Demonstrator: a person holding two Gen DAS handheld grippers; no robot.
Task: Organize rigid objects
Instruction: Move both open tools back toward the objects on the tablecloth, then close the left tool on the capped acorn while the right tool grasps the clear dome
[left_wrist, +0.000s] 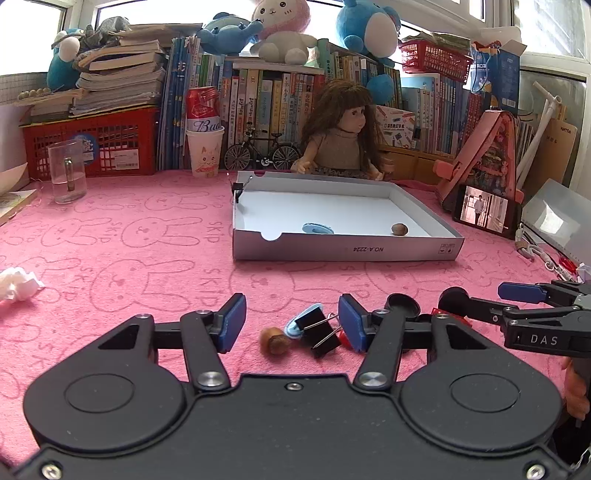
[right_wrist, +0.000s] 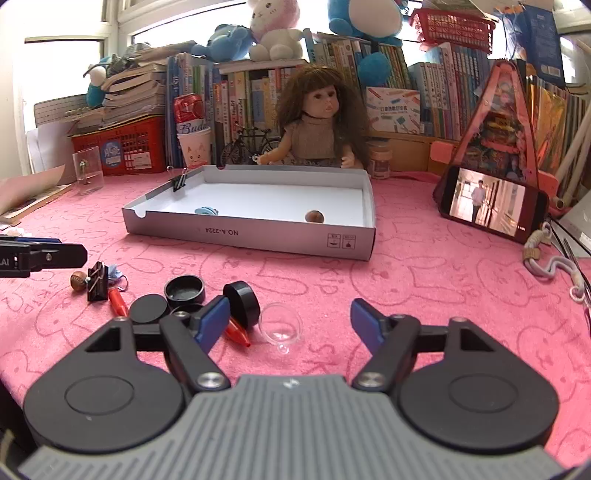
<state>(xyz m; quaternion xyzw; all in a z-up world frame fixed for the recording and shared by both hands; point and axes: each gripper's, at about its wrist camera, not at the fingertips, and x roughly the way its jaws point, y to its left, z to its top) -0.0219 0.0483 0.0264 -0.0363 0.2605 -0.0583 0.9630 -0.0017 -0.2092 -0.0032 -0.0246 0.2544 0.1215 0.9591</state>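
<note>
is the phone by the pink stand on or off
On: the phone leaning against the pink stand has a lit screen showing a person walking.

- A doll (right_wrist: 314, 122) sat at the pink cloth's (right_wrist: 424, 280) far edge.
- A phone (right_wrist: 491, 203) leaned near the right edge, screen lit.
- A clear cup (left_wrist: 67, 176) stood by the far left corner.
- Books (left_wrist: 266, 99) lined the back.
</note>
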